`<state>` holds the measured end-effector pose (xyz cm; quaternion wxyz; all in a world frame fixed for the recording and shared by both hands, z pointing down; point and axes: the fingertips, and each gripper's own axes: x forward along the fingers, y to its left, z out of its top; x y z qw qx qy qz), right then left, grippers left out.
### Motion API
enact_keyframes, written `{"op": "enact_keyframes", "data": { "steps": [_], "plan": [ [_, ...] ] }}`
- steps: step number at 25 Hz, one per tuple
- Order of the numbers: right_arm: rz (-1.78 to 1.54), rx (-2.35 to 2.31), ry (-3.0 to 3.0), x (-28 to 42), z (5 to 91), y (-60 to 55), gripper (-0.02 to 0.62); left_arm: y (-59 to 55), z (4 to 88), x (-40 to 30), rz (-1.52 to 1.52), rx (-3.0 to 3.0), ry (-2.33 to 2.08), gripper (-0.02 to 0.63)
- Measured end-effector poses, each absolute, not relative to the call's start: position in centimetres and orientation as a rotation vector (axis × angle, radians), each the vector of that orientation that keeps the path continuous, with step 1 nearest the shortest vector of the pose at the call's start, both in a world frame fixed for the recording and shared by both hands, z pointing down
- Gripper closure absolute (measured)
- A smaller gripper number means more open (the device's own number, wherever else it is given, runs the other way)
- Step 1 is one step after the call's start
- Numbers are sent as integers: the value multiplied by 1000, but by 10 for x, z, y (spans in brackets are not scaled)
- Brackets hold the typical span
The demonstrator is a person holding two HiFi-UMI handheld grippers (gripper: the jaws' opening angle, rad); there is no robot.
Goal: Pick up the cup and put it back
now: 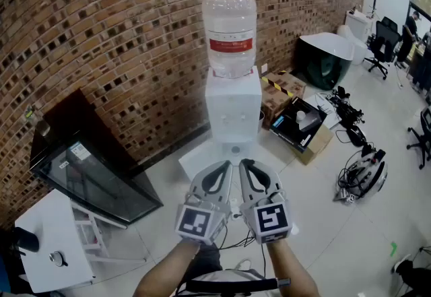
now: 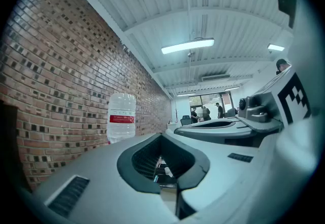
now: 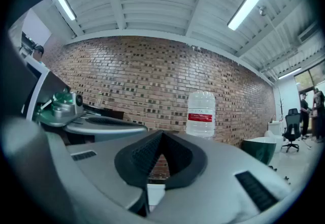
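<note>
A white water dispenser [image 1: 233,114] with a clear bottle [image 1: 229,33] on top stands against the brick wall, straight ahead of both grippers. I cannot make out a cup in any view. My left gripper [image 1: 225,166] and right gripper [image 1: 244,164] are held side by side, close together, just short of the dispenser's base. Each has its jaws together with nothing between them. The left gripper view looks along its closed jaws [image 2: 161,135] past the bottle [image 2: 122,116]. The right gripper view shows its shut jaws [image 3: 161,131] with the bottle [image 3: 201,114] beyond.
A black glass-fronted cabinet [image 1: 87,168] and a white table [image 1: 47,242] stand at the left. Cardboard boxes [image 1: 283,90], an open box [image 1: 303,124] and cables with devices [image 1: 360,174] lie on the floor at the right. Farther back are a dark tub [image 1: 323,56] and office chairs [image 1: 380,43].
</note>
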<state>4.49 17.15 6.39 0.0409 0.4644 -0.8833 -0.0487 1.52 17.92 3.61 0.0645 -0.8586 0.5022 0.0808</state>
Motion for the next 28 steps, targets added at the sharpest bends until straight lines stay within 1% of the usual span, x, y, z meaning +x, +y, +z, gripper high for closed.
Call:
{"op": "enact_keyframes", "data": {
  "steps": [6, 9, 15, 17, 21, 28],
  "plan": [
    [-122, 1438, -2704, 25, 70, 122, 591, 129, 46, -1, 262, -2610, 1497, 615],
    [-143, 1462, -2682, 13, 70, 86, 591, 93, 50, -12, 248, -2650, 1477, 615],
    [-85, 1554, -2663, -15, 68, 10, 592, 21, 57, -34, 197, -2725, 1389, 615],
    [-90, 1569, -2642, -23, 67, -10, 591, 2, 55, -43, 221, -2732, 1369, 615],
    [-82, 1607, -2614, -37, 67, -38, 591, -30, 54, -62, 277, -2724, 1362, 615],
    [-90, 1619, -2570, -40, 76, -68, 591, -58, 61, -61, 287, -2765, 1331, 615]
  ]
}}
